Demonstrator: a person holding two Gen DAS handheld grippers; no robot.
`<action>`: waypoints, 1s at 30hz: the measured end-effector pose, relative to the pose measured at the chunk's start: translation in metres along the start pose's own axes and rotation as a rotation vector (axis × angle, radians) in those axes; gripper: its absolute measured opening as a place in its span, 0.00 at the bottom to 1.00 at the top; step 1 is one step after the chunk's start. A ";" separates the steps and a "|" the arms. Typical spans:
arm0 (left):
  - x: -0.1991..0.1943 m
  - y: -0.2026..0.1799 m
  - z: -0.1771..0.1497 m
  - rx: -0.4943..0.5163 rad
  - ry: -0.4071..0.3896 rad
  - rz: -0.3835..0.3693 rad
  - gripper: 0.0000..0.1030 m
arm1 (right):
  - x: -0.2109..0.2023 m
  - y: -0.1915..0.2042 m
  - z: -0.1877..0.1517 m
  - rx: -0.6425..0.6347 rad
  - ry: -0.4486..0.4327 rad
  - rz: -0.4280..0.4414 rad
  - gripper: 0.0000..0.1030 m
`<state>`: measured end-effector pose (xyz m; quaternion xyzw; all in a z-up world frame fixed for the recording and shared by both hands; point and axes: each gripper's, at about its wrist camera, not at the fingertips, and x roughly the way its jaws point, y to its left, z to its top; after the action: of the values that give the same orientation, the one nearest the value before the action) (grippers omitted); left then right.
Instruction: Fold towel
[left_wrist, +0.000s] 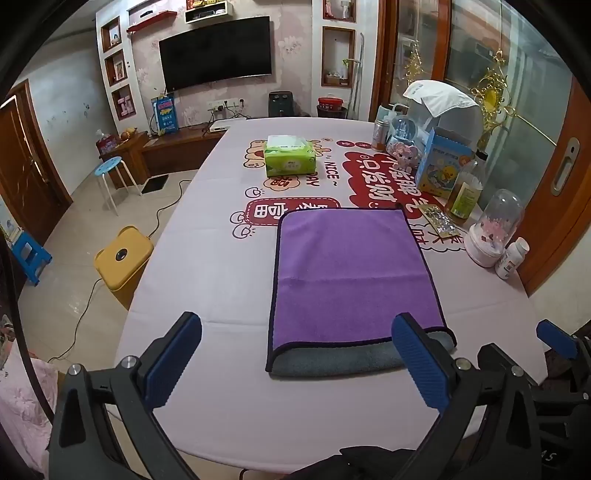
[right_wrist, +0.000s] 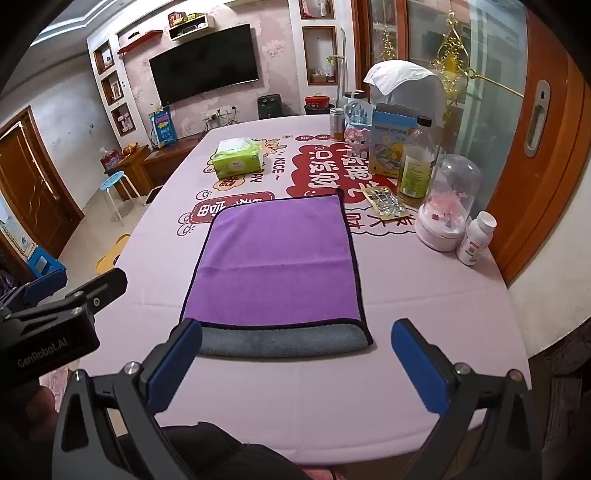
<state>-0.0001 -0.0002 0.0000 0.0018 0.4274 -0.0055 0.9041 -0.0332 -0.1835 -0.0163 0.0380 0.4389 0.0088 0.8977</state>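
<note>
Towel (left_wrist: 351, 266): purple with a dark hem, folded over on itself and lying flat near the front middle of the counter (left_wrist: 207, 266); a strip of its grey underside shows along the near edge, where the two layers do not line up.
Left gripper (left_wrist: 297, 356): held above the counter's front edge, jaws spread wide and holding nothing; its right blue pad overlaps the towel's near right corner in the left wrist view, though whether it touches the cloth cannot be told.
Right gripper (right_wrist: 295, 363): also spread wide and empty, poised just short of the towel's near edge, its left pad close to the grey strip's left end in the right wrist view.
Counter: draped in a pale pink cloth printed with red and white cartoon lettering, running away toward the far wall.
Tissue pack (left_wrist: 290, 159): green, set well beyond the towel toward the far end of the counter.
Right-hand clutter: a glass dome (right_wrist: 448, 206) over pink flowers on a white base, a white pill bottle (right_wrist: 475, 239) just beside it, a tall bottle (right_wrist: 417, 162) of yellowish liquid behind, and a blue carton (left_wrist: 443, 164) farther back.
Foil blister strip (right_wrist: 388, 203): flat on the counter between the towel's far right corner and the dome.
Room: a wall-mounted television (left_wrist: 216, 51) on the far wall, a yellow stool (left_wrist: 123, 258) and a blue stool (left_wrist: 109, 166) on the floor to the left.
</note>
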 end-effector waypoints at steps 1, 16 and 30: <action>0.000 -0.001 0.000 0.002 -0.001 0.001 0.99 | 0.000 0.000 0.000 0.000 0.000 -0.001 0.99; 0.000 0.000 -0.001 0.003 -0.003 -0.008 0.99 | -0.001 -0.001 -0.002 -0.005 -0.001 -0.004 0.99; -0.004 0.000 -0.002 0.007 -0.002 -0.008 0.99 | -0.003 -0.003 -0.007 0.001 0.000 -0.005 0.99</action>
<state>-0.0042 -0.0004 0.0013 0.0034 0.4264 -0.0106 0.9045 -0.0408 -0.1861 -0.0181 0.0372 0.4392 0.0062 0.8976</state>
